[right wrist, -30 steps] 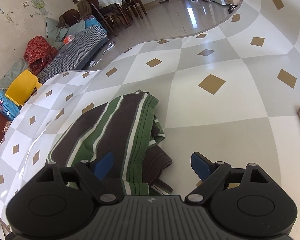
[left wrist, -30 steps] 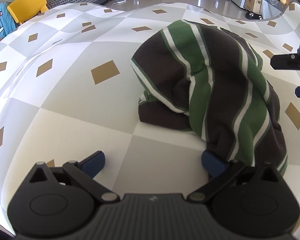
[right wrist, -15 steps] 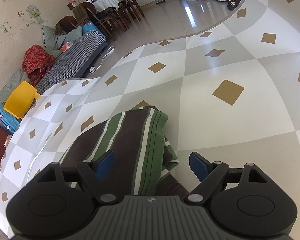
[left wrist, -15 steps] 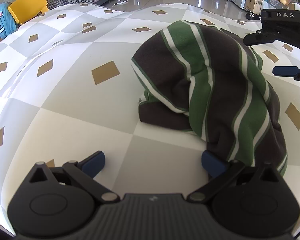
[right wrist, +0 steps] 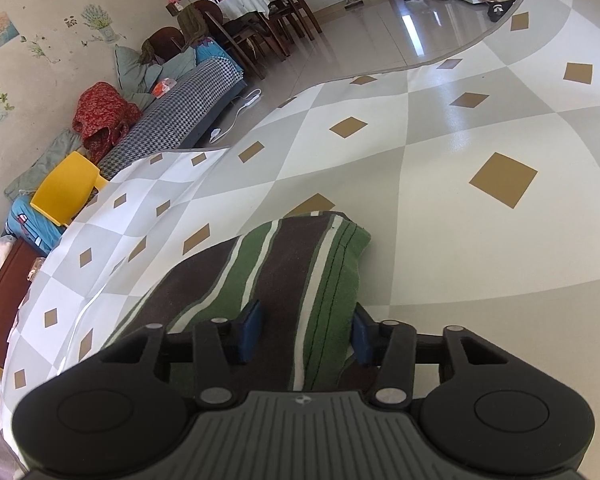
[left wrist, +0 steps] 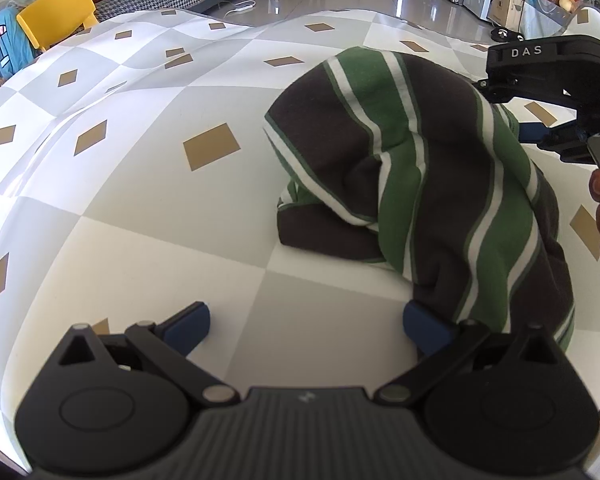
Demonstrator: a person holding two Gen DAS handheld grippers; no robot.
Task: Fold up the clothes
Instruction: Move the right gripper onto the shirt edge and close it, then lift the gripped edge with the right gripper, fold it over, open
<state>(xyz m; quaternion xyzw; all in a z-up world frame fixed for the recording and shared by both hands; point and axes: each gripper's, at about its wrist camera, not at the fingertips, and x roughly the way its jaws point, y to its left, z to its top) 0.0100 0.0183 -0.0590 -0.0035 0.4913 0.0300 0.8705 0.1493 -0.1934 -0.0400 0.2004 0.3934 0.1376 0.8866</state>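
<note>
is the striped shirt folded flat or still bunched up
Bunched up. The green, brown and white striped knit shirt sits in a rumpled heap on the checkered tablecloth, one flap doubled over, not flat.

The only readable text is "DAS", in pale capitals on a dark strip on the black body of the right gripper (left wrist: 516, 130), seen from the left wrist view at the right edge. Nothing else can be read in either view.
</note>
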